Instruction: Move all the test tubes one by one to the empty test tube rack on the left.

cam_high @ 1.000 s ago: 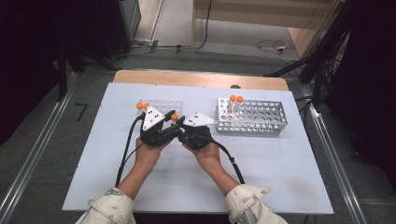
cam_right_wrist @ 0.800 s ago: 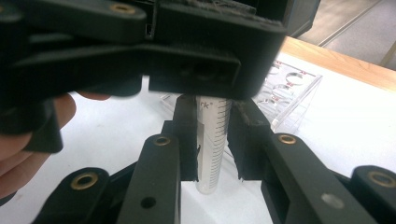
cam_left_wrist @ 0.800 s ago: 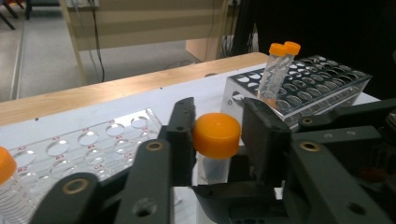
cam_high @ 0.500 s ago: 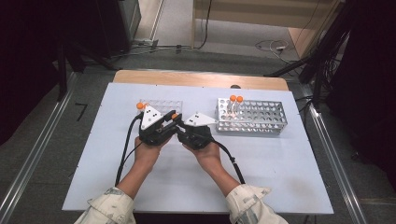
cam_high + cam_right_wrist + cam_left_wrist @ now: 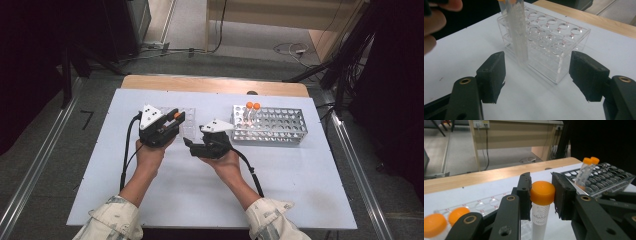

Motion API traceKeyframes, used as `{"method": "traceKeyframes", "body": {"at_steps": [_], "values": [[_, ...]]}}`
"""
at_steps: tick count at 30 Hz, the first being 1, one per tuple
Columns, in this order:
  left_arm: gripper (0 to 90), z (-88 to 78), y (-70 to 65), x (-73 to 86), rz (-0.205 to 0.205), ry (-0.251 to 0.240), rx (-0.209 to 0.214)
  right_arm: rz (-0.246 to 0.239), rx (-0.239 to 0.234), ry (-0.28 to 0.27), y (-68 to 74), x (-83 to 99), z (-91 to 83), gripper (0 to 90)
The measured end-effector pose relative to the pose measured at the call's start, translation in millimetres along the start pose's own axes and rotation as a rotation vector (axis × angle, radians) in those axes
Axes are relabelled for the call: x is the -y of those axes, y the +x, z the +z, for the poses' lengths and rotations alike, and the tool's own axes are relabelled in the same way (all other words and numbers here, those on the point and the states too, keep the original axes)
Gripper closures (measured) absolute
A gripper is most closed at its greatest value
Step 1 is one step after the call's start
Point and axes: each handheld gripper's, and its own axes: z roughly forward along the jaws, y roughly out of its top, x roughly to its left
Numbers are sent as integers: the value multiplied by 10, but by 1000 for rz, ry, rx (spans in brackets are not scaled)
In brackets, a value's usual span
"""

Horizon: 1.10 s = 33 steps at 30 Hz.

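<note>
My left gripper (image 5: 541, 195) is shut on the orange cap of a clear tube (image 5: 542, 190), which hangs upright from its jaws. In the high view the left gripper (image 5: 177, 119) holds this tube (image 5: 177, 115) beside the clear plastic rack (image 5: 189, 125). My right gripper (image 5: 190, 142) sits just to the right of it and lower. Its jaws have just been opening, and in the right gripper view they (image 5: 537, 75) stand wide apart. The tube's lower end (image 5: 517, 32) hangs just beyond the pads, and neither pad touches it. Behind the tube stands the clear rack (image 5: 549, 42).
A metal rack (image 5: 272, 125) at the right holds two orange-capped tubes (image 5: 252, 106), also seen as tubes (image 5: 586, 170) in the left gripper view. Two more orange caps (image 5: 439, 220) show low left by the clear rack (image 5: 486, 203). Fingers of a hand (image 5: 434, 20) are at top left.
The right jaws have opened and let go of the tube. The left gripper, shut on the tube's cap, has moved a little up and to the left, away from the right gripper.
</note>
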Motion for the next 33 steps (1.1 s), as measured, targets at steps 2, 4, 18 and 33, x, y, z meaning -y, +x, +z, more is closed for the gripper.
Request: {"method": "traceKeyframes", "body": {"at_steps": [2, 4, 18, 33], "values": [[698, -14, 38, -40, -3, -6, -10, 2, 1, -3, -9, 5, -5, 281], [698, -21, 71, -64, -4, -11, -18, 7, 3, -4, -14, 10, -13, 281], [697, 8, 281, -153, -20, -27, -90, 8, 2, 3, -23, 26, -33, 283], [697, 106, 366, -200, 24, -27, -150, 15, 4, 4, -23, 45, -37, 263]]}}
